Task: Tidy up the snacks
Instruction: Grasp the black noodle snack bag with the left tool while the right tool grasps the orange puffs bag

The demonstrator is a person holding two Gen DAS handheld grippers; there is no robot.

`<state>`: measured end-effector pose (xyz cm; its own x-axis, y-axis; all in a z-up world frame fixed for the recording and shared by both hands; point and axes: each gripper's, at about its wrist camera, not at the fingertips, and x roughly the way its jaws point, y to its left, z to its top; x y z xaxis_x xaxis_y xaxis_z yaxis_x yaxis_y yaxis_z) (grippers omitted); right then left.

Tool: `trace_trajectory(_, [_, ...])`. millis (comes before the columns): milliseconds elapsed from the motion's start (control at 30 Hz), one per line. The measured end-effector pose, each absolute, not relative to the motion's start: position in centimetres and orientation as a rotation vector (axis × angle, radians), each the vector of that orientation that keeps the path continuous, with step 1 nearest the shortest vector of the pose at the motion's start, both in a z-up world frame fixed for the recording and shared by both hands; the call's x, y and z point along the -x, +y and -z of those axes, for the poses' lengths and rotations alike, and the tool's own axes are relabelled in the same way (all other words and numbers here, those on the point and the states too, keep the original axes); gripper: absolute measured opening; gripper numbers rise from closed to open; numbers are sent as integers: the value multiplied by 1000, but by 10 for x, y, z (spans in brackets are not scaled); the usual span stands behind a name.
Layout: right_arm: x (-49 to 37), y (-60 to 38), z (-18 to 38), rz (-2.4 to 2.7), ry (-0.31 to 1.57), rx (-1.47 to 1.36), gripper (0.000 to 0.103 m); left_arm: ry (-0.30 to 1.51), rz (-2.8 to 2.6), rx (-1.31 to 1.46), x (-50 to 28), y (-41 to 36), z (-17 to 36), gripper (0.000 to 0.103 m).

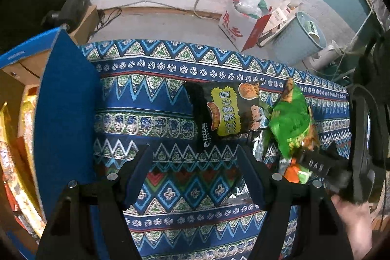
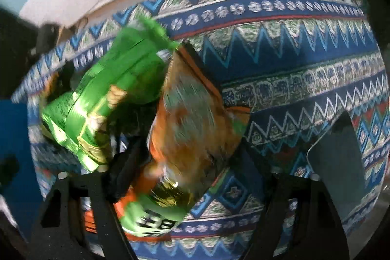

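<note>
So the left gripper is hanging over the patterned tablecloth with its jaws wide apart and nothing between them, just cloth showing through the gap. A black snack bag is lying flat on the cloth just beyond its fingertips, and a green snack bag is sitting right beside that one, overlapping its edge.

The right gripper is pointing down at an orange snack bag, which is sitting between its jaws (too blurry to tell if the pads are actually squeezing it). A blue box is standing open at the table's left edge, with packets inside.
</note>
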<state>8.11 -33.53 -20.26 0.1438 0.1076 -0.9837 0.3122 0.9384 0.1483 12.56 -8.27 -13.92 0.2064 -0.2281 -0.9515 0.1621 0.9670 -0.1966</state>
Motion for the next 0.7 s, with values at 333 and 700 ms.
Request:
trace_trajectory(333, [-80,-317,184,210,1369,50,37,1340,248,172,-154,-97,144,87])
trace_trajectory(700, [-77,-344,187,176,1361,12,42,1416,257,192,-165,-133,166,87])
